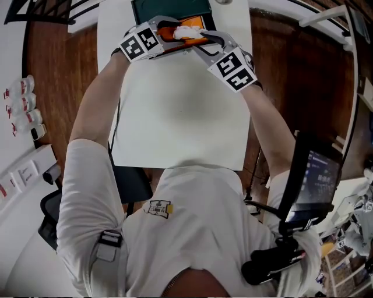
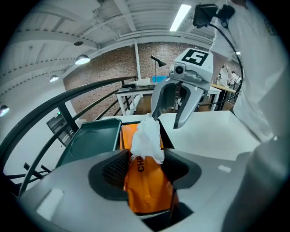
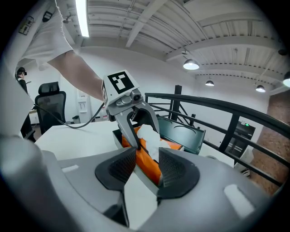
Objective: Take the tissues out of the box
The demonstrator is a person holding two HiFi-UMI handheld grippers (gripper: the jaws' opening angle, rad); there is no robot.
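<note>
An orange tissue box (image 1: 185,35) lies at the far edge of the white table (image 1: 180,110), with a white tissue (image 1: 187,29) sticking up out of it. My left gripper (image 1: 168,34) comes from the left and is shut on the tissue box (image 2: 145,181), which fills the gap between its pads. The tissue (image 2: 147,140) rises just beyond them. My right gripper (image 1: 203,39) comes from the right, and it stands open over the box (image 3: 147,158). In the left gripper view its fingertips (image 2: 155,116) are apart, one touching the tissue's top. The tissue (image 3: 152,138) sits just past its pads.
A dark green tray (image 1: 169,9) lies right behind the box. A black railing (image 2: 68,102) runs past the table's far side. A dark screen (image 1: 315,180) stands at the right, an office chair (image 1: 55,218) and small bottles (image 1: 20,105) at the left.
</note>
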